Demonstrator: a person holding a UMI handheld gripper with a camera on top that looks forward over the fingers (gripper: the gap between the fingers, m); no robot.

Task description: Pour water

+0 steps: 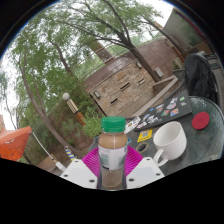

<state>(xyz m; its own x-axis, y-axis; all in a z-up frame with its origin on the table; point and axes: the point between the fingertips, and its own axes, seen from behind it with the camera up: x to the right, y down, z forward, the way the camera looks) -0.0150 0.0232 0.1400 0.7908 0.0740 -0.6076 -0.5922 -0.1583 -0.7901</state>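
Observation:
My gripper (113,165) is shut on a small bottle (113,152) with a green cap and brownish liquid inside. Both magenta pads (92,160) press on its sides, and the bottle stands upright between the fingers. A white mug (168,142) stands on the glass table (205,145) just right of the bottle, its handle turned toward the fingers.
A red round object (201,120) lies on the table beyond the mug. Papers or cards (150,118) lie behind the mug. An orange object (14,143) is at the left. A dark chair back (200,80) stands at the right. Trees and a brick building lie beyond.

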